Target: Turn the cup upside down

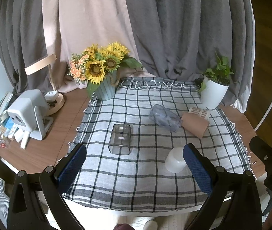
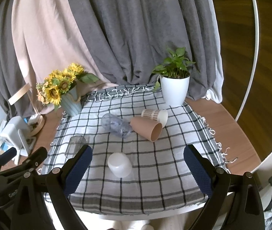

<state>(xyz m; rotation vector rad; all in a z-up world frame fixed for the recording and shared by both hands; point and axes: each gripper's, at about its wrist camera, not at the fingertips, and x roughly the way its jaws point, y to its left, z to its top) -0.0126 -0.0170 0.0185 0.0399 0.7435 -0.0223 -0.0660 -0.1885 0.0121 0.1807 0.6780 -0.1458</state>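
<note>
Lying beside the white cup (image 2: 119, 164), curved cups could be rolled away if nudged by either empty, wide-open tool (image 2: 138, 161).

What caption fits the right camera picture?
Open right gripper hovers over white cup lying on the checked cloth.

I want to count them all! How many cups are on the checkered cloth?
5: white cup nearest, clear square cup at left, bluish clear cup mid-cloth, tan cup beside it, patterned paper cup behind. None seem hidden.
</note>
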